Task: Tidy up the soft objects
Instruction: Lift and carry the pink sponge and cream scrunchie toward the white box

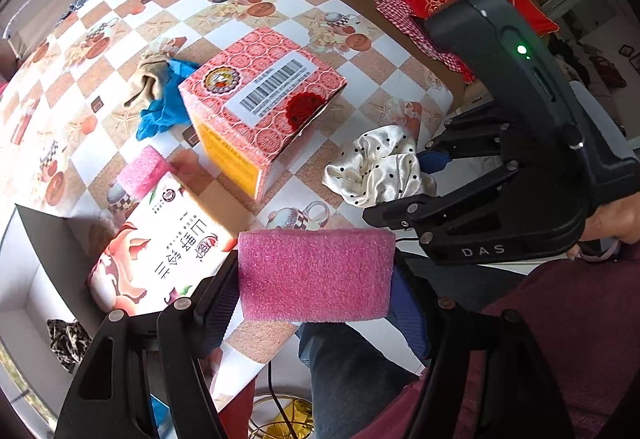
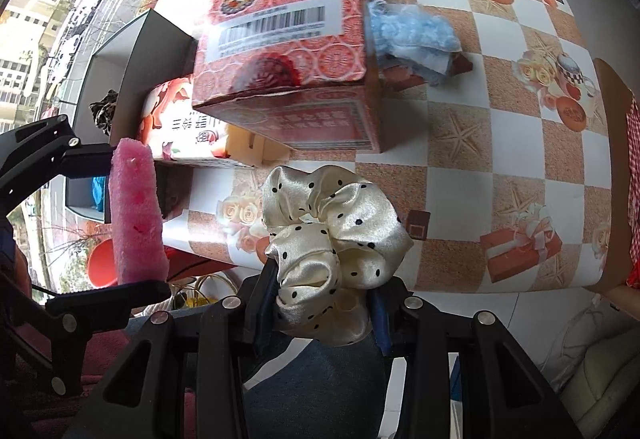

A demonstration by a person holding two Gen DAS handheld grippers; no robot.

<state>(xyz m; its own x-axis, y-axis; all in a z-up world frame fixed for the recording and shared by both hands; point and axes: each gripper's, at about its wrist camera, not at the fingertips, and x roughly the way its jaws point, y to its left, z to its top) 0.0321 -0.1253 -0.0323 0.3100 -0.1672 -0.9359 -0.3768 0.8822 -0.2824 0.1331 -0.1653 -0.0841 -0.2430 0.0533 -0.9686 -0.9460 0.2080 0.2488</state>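
Pink foam block (image 1: pixel 315 275) is being pinched by the left gripper (image 1: pixel 316 303); a polka-dot scrunchie (image 2: pixel 334 251) is being clamped by the right gripper (image 2: pixel 326 313) above the checkered table (image 2: pixel 500 143).

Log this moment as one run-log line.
left tongs: shut on pink sponge | right tongs: shut on polka-dot scrunchie | both at table edge

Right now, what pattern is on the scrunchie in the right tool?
Cream satin with small black polka dots; the scrunchie shows best in the right wrist view.
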